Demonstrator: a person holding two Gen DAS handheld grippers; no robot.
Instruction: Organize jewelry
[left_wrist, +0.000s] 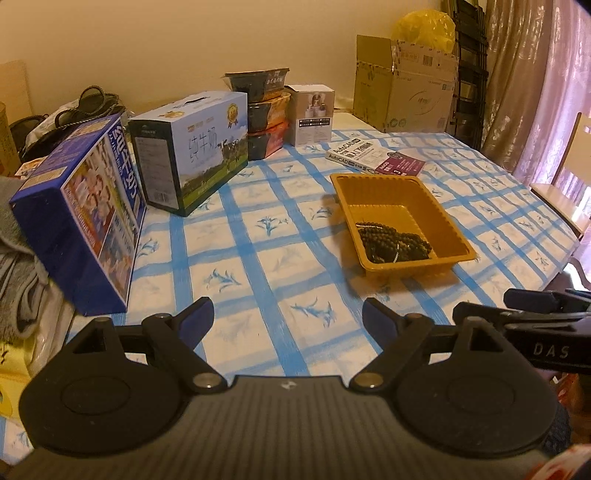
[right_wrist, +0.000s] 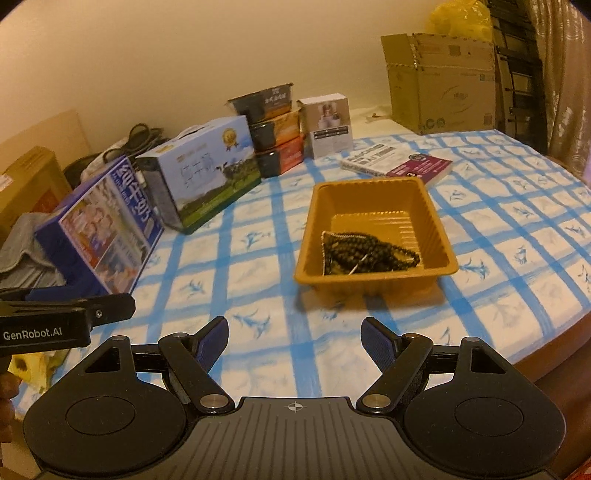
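Observation:
A yellow plastic tray (left_wrist: 388, 181) stands on the blue-checked tablecloth, right of centre; it also shows in the right wrist view (right_wrist: 369, 192). Strands of dark beads (left_wrist: 393, 245) lie piled in its near end, also seen in the right wrist view (right_wrist: 369, 253). My left gripper (left_wrist: 288, 321) is open and empty, held near the table's front edge, short of the tray. My right gripper (right_wrist: 294, 338) is open and empty, just in front of the tray. Each gripper's side shows in the other's view.
Two milk cartons (left_wrist: 192, 151) (left_wrist: 85, 218) stand at the left. Stacked food tubs (left_wrist: 266, 114), a small white box (left_wrist: 312, 114) and an AutoCAD book (left_wrist: 373, 157) lie behind the tray. A cardboard box (left_wrist: 402, 85) stands at the back right. Grey cloth (left_wrist: 14, 258) lies far left.

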